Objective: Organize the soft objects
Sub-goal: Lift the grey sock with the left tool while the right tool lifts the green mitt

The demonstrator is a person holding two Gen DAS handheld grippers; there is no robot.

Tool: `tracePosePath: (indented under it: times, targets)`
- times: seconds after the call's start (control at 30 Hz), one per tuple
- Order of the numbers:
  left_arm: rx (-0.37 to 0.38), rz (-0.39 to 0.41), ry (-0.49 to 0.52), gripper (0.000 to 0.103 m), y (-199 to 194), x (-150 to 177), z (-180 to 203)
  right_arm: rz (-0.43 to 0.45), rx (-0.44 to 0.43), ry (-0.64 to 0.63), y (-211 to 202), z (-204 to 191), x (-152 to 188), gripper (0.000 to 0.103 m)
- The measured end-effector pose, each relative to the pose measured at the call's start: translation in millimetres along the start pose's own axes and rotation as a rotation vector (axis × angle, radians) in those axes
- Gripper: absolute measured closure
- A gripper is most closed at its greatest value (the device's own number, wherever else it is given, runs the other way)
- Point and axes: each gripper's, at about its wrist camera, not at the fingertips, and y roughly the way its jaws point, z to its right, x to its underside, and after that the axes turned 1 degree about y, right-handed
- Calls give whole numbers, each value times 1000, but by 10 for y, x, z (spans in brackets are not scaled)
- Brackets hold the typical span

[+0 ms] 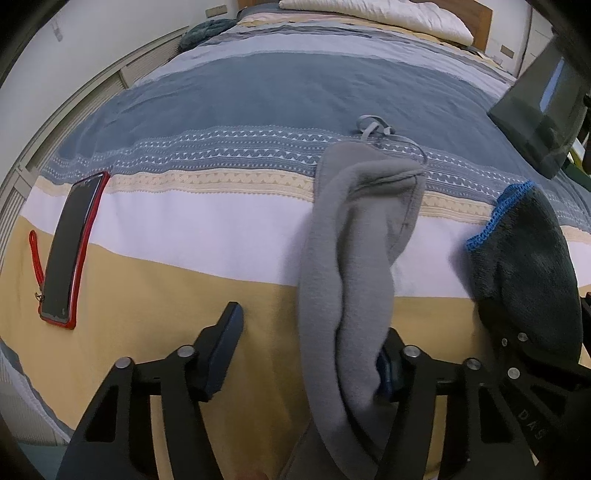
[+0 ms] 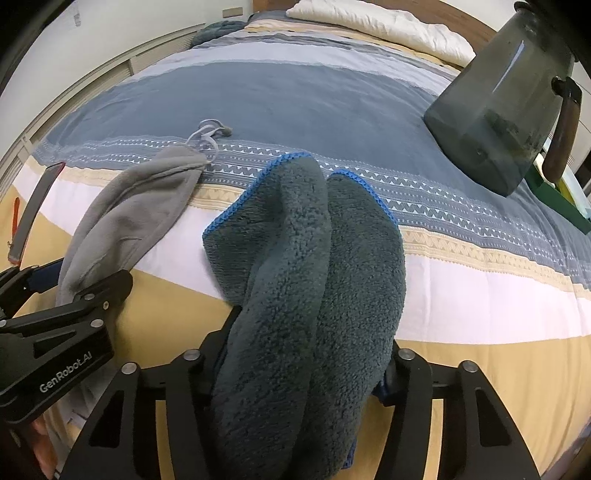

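A grey fleece pouch [image 1: 354, 251] with a drawstring lies on the striped bedspread [image 1: 258, 96] and drapes over the right finger of my left gripper [image 1: 310, 332], whose jaws stand wide apart. The pouch also shows in the right wrist view [image 2: 136, 214], with the left gripper [image 2: 81, 284] beside it. A dark teal fluffy towel [image 2: 314, 295] with a blue hem lies bunched between the spread fingers of my right gripper [image 2: 314, 328], covering the fingertips. The towel shows at the right edge of the left wrist view [image 1: 532, 266].
A phone in a red case [image 1: 72, 247] with a red strap lies on the bed at the left. A dark glass jug [image 2: 502, 107] with a brown handle stands at the right. A white pillow [image 1: 376, 14] and a teal cloth [image 1: 207, 31] lie at the bed's head.
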Motion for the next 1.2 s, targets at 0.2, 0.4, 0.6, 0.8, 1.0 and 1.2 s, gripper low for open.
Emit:
tracePosePath:
  times: [0.2,0.4,0.6,0.8,1.0,1.2]
  targets:
    - [14,-4,4,67,-48,2,66,5,-17,-26,-73,-13,14,61]
    - [15,-7,18,78,-65,-13,115,11,-15,-56,-105,-53,46,64]
    - [17,-6,26,85,-89,-2,151,14,-14,-73,-118,-61,52,66]
    - [17,-2,20,86,-135,-25,158,22,-24,-91,-146,-54,45,71]
    - [27,46,24,87,-354,-34,227,56,-21,-109,-273,20,77,73]
    - [45,101,52,87,-611,-77,377,96,5,-97,-492,233,105,73]
